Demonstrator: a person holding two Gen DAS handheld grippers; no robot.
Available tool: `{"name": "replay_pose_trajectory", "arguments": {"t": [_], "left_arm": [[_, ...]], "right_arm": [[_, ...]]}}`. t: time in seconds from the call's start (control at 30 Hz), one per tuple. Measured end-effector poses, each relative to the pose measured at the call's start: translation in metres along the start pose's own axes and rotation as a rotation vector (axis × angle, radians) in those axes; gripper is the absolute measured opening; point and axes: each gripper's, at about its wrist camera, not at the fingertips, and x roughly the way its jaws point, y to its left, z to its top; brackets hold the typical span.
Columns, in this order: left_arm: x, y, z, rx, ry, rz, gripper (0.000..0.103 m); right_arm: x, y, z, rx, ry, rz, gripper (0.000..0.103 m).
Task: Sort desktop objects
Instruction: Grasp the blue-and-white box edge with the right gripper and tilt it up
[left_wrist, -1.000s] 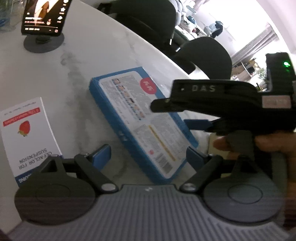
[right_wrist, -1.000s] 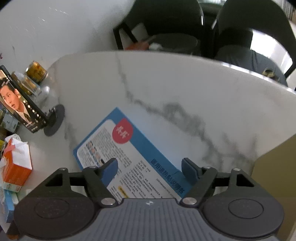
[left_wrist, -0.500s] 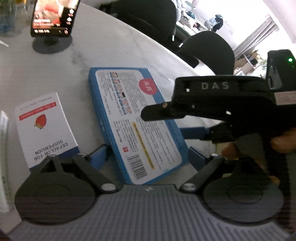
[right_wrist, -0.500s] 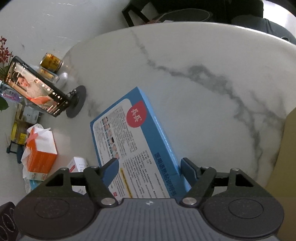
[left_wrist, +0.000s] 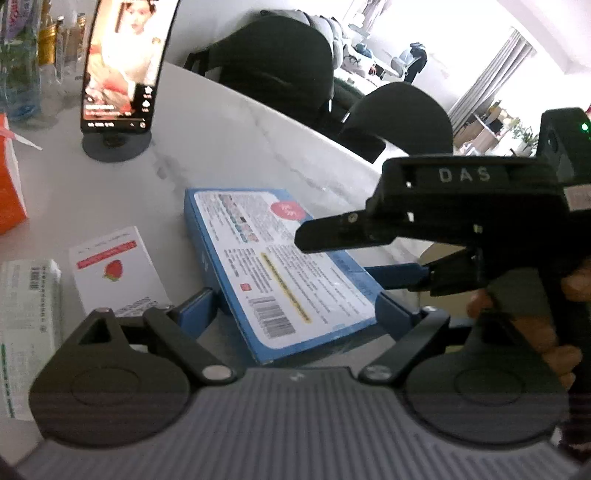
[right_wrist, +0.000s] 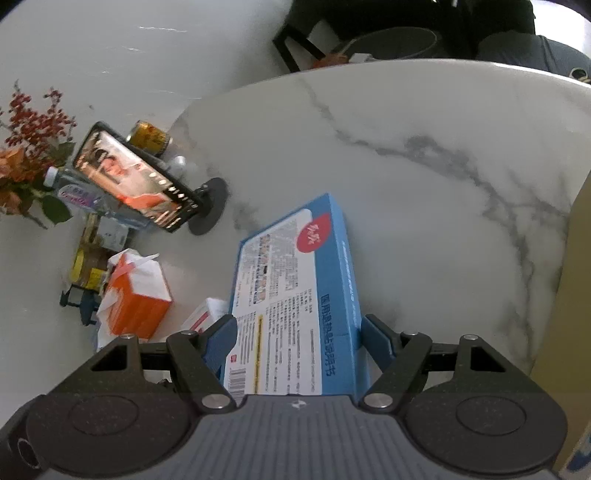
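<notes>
On the desk: I am working over a white marbled desk (right_wrist: 424, 122), with the sorting only just under way.
Blue box: I am holding the flat blue box (right_wrist: 295, 302) by its near end; it is lying printed face up, its far end appearing to sit on the marble.
Right gripper: my right gripper (right_wrist: 297, 334) is straddling the blue box, one blue finger (right_wrist: 221, 334) against its left edge, the other at its right edge; I am judging this a grasp, though the contact itself is partly hidden.
Left gripper: my left gripper (left_wrist: 295, 314) is hovering with its fingers spread wide on either side of the same box's barcode end, gripping nothing.
Unsorted, left side: a white strawberry carton (left_wrist: 116, 273) and a white-and-green carton (left_wrist: 29, 325) are lying flat just beside the blue box; an orange tissue box (right_wrist: 136, 299) is sitting farther left.
Background items: a phone on its stand (right_wrist: 147, 181) is playing video; bottles and a can are clustering behind it.
Progress: I am judging the task early; no sorted group or target container is showing.
Remaining: I am expecting to place the blue box, then deal with both cartons.
</notes>
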Motion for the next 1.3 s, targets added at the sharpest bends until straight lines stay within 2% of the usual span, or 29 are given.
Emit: {"name": "replay_pose_trajectory", "arguments": {"t": [0.4,0.8,1.3], "left_arm": [[-0.026,0.032,-0.001,-0.052,-0.042,-0.042,0.093],[-0.049,0.058,-0.009,-0.04,-0.07,-0.075,0.092],[-0.07,0.101,-0.027,-0.043,-0.086,-0.067,0.092]], "right_arm": [[-0.005,0.037,-0.028,-0.024,-0.013,0.021,0.078],[-0.007,0.05,-0.061,0.037,-0.063,0.051,0.078],[0.011,0.073,-0.1,0.078,-0.076,0.157,0.078]]}}
